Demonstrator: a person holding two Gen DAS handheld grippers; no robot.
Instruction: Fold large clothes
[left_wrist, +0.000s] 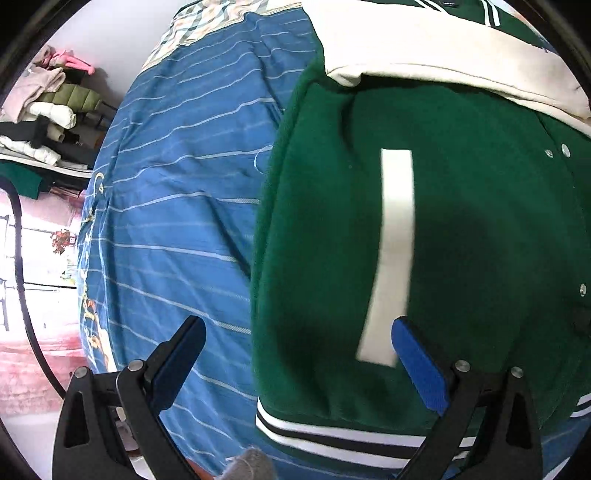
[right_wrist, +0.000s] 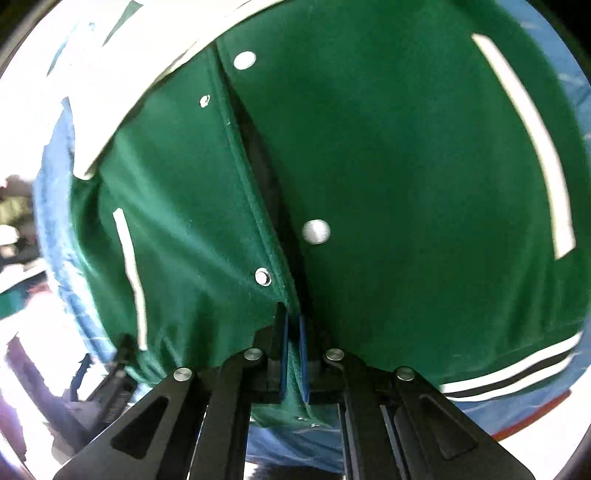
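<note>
A green varsity jacket (left_wrist: 461, 240) with cream sleeves (left_wrist: 424, 48), white pocket stripes and a black-and-white striped hem lies front up on a blue striped bedspread (left_wrist: 177, 206). My left gripper (left_wrist: 299, 328) hangs open above the jacket's left side edge near the hem, one finger over the bedspread, the other over the green cloth, nothing between them. In the right wrist view the jacket (right_wrist: 406, 166) fills the frame with its snap-button placket running up the middle. My right gripper (right_wrist: 293, 325) is shut on a pinch of the green front edge near the hem.
A pile of folded clothes (left_wrist: 48, 110) sits on a rack at the far left, beside a bright window area. The bed's left edge falls away toward a pinkish floor (left_wrist: 33, 369). A patterned pillow or cover (left_wrist: 207, 22) lies at the bed's head.
</note>
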